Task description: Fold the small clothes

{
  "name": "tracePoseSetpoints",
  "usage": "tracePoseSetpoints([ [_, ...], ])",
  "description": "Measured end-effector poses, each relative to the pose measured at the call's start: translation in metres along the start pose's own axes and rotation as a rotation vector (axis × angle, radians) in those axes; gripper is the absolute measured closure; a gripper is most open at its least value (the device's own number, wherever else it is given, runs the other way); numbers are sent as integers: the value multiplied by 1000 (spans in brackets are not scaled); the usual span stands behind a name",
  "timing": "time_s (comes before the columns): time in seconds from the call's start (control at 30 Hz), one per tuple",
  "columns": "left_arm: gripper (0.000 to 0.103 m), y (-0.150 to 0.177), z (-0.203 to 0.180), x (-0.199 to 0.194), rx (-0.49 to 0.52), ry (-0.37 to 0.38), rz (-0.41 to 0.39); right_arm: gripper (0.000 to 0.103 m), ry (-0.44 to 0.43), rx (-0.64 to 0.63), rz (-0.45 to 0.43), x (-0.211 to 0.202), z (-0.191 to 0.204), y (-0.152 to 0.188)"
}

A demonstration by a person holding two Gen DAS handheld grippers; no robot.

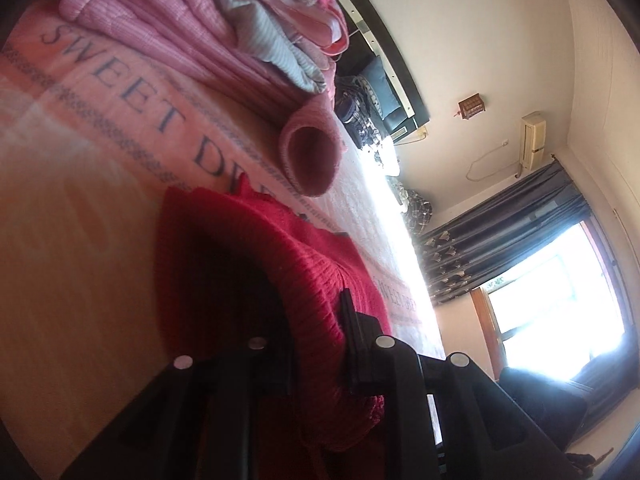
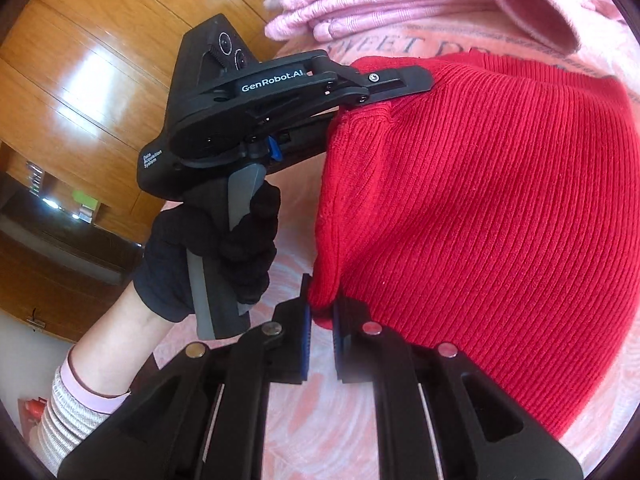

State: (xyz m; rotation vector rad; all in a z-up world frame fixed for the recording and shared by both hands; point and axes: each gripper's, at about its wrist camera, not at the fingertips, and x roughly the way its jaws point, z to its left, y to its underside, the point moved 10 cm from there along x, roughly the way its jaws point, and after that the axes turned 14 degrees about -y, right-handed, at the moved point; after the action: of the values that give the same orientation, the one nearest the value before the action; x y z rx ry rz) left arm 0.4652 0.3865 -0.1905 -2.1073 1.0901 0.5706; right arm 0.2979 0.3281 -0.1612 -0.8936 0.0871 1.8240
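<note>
right wrist: red knit garment [image 2: 480, 208], pink blanket [image 2: 320, 412], wooden wall [image 2: 80, 80]

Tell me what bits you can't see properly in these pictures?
- Left wrist view: the left claw tips are buried in the red sweater, so its grip is hidden.
- Both views: the words on the pink blanket are cut off by the sweater.
- Left wrist view: glare from the window washes out the far end of the bed.
- Right wrist view: the sweater runs off the edge; its shape is unclear.

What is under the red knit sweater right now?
The red knit sweater lies on a pink blanket printed with letters. Whatever sits directly beneath the cloth is covered.
</note>
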Motion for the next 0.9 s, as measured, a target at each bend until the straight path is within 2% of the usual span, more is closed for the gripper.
tracePoseSetpoints([
  [0.07,84,6,15,5,-5,-33,12,96,22,16,18,14,-9,3],
  [0.13,84,11,22,9,-13,-36,16,95,43,28,24,23,-18,5],
  [0.23,81,12,24,7,-29,-41,10,81,5,23,3,21,-13,6],
  [0.27,79,11,25,5,-39,-44,8,70,-18,24,0,17,-9,7],
  [0.3,76,9,26,3,-47,-54,1,67,-42,20,-4,13,-5,9],
  [0.37,57,2,27,-2,-75,-64,-20,67,-47,1,-10,1,0,17],
  [0.43,55,-4,31,-3,-115,-66,-36,67,-51,3,-33,-17,1,22],
  [0.53,60,-8,29,2,-97,-99,-27,67,-46,41,-78,-48,-12,30],
  [0.57,72,-9,23,4,-70,-105,-24,67,-23,43,-88,-58,-18,34],
  [0.67,86,-11,2,-1,49,-121,-65,67,15,64,-117,-85,-34,43],
  [0.7,88,-13,5,0,85,-184,-66,67,21,78,-130,-92,-40,44],
  [0.73,89,-14,14,4,90,-257,-48,67,28,95,-144,-98,-47,47],
  [0.77,89,-13,21,8,80,-282,-30,67,31,114,-153,-104,-57,54],
  [0.9,85,-7,27,6,15,-228,-10,67,30,163,-171,-116,-76,67],
])
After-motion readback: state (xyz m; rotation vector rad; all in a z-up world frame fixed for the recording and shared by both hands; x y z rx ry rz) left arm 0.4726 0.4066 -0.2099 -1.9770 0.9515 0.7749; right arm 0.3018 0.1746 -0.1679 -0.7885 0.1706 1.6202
